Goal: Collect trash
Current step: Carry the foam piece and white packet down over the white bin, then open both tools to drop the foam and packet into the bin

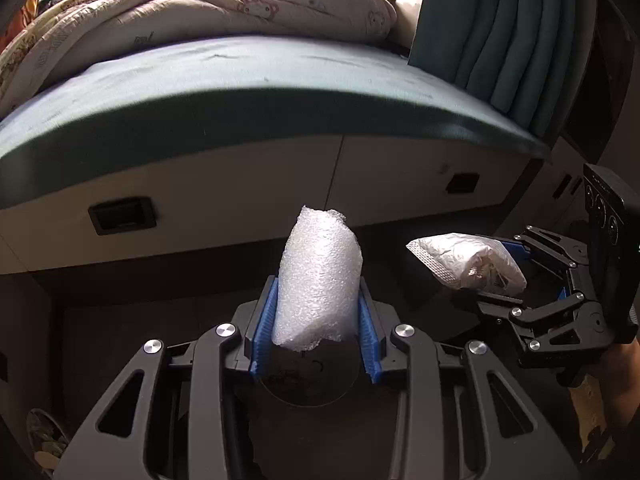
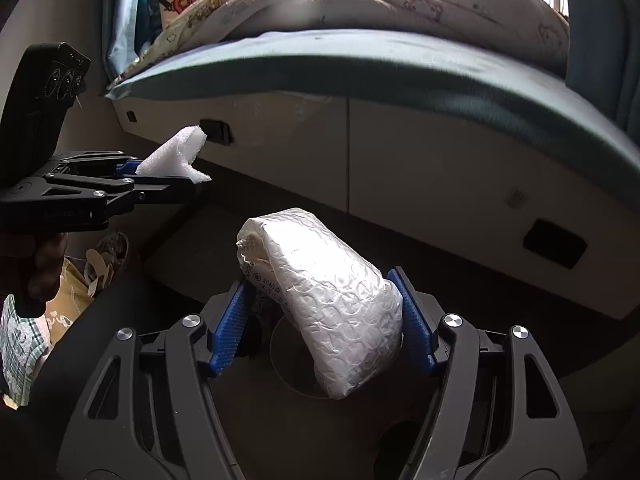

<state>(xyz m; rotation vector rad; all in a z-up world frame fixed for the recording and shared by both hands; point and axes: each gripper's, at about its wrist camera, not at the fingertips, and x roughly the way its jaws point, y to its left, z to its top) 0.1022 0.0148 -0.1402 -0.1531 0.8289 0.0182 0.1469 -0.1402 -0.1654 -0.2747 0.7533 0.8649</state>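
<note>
Both pieces of trash are already off the floor and in the air, so the coming move turns on what lies below and ahead of the fingers, not on reaching anything new. The left gripper (image 1: pixel 316 312) has its blue fingers (image 1: pixel 267 320) closed narrowly on a foam roll (image 1: pixel 318 280), whose long axis runs forward and up, out beyond the tips, toward the bed base (image 1: pixel 240 208). The right gripper (image 2: pixel 324 320) holds its fingers (image 2: pixel 414 320) wider, pressed on a padded white packet (image 2: pixel 324 296) that lies aslant between them, its long axis leaning up to the left, with its lower end hanging behind the pads. Both grippers tilt downward, side by side and near each other in front of the bed's drawer fronts, the left one slightly ahead as the right wrist view shows it. Under each load a dark round opening (image 2: pixel 296 360) shows; it may be a bin mouth, though the shade there is too deep to be sure. If it is, the left hand looks about as near to it as the right, and either could release first.
</note>
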